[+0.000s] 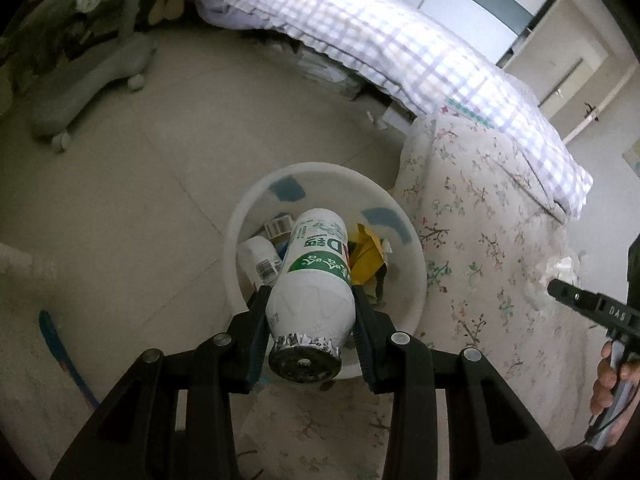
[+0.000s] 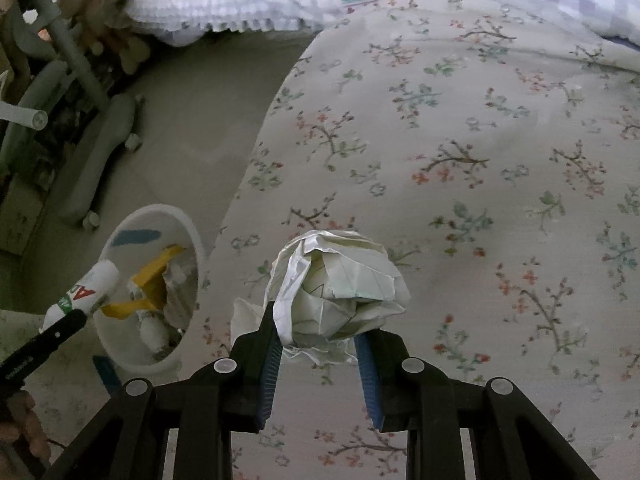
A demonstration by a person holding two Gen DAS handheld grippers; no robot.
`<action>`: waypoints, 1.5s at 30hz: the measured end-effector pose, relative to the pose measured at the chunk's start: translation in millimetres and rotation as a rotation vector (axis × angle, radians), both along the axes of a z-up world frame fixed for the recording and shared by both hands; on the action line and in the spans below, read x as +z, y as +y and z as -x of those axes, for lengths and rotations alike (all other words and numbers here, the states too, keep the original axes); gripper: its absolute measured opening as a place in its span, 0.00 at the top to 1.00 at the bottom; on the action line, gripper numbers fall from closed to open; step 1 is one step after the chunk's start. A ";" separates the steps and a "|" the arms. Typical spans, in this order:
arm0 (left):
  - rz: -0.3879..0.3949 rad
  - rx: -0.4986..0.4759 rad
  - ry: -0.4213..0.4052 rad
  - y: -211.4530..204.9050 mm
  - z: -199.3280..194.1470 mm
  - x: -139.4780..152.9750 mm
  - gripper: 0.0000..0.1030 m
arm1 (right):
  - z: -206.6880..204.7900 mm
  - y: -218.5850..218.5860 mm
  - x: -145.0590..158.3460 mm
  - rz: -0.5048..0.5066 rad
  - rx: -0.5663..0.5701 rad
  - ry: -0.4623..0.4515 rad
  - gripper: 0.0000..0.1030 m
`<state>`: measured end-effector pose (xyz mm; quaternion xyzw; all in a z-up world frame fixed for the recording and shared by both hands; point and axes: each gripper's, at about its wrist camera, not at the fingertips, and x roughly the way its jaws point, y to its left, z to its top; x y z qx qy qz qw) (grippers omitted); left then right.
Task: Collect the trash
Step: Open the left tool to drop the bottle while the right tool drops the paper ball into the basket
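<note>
My left gripper (image 1: 311,300) is shut on a white plastic bottle (image 1: 314,280) with a green label, held over the white round bin (image 1: 240,220) on the floor. Inside the bin lie another white bottle (image 1: 262,260), yellow wrapping (image 1: 366,258) and paper scraps. My right gripper (image 2: 318,320) is shut on a crumpled white paper ball (image 2: 340,284) above the floral bedsheet (image 2: 480,160). In the right wrist view the bin (image 2: 192,236) sits at lower left, with the held bottle (image 2: 86,290) and the left gripper's finger (image 2: 44,342) over it. The right gripper (image 1: 580,300) shows at the left view's right edge.
A bed with a floral sheet (image 1: 480,240) and a checked quilt (image 1: 380,40) stands right of the bin. A grey wheeled chair base (image 1: 80,88) stands on the tiled floor (image 1: 140,184) at back left. A person's hand (image 1: 608,380) grips the right tool.
</note>
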<state>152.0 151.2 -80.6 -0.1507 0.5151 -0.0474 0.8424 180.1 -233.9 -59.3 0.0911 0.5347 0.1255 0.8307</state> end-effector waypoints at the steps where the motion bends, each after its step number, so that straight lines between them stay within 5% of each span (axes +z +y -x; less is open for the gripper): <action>1: -0.009 0.000 -0.007 -0.2 -1.3 -0.7 0.60 | -0.5 2.7 -0.3 0.001 0.002 0.000 0.70; 2: -0.007 -0.005 -0.004 1.0 -2.3 -1.7 0.52 | -1.1 5.8 -0.7 0.003 0.005 0.000 0.70; 3: -0.012 0.000 0.018 1.2 -4.0 -4.4 0.29 | -0.6 6.9 -0.4 0.004 0.006 -0.001 0.70; 5: -0.059 0.031 0.019 2.9 -1.0 -5.1 0.15 | -0.9 11.7 -0.6 0.006 0.013 -0.005 0.70; 17: -0.155 0.154 0.024 48.9 29.0 12.6 0.09 | -4.0 83.8 -8.9 0.048 0.136 0.013 0.70; 27: -0.144 0.188 0.051 66.0 41.9 8.8 0.09 | -23.1 162.3 -7.8 0.010 0.212 0.001 0.68; 30: -0.145 0.185 0.045 66.1 43.4 10.6 0.09 | -31.6 171.5 -11.0 -0.022 0.219 0.000 0.61; 31: -0.141 0.181 0.043 65.7 43.3 11.0 0.09 | -35.2 174.8 -13.1 -0.046 0.234 0.000 0.47; 32: -0.134 0.175 0.043 64.2 42.9 11.3 0.07 | -37.5 175.9 -14.9 -0.052 0.232 0.001 0.35; 33: -0.130 0.173 0.042 63.3 43.3 12.1 0.02 | -37.0 174.3 -15.1 -0.047 0.217 -0.004 0.33; 45: -0.123 0.069 0.010 17.6 60.0 33.4 0.00 | 14.3 101.9 8.4 -0.021 0.128 -0.045 0.31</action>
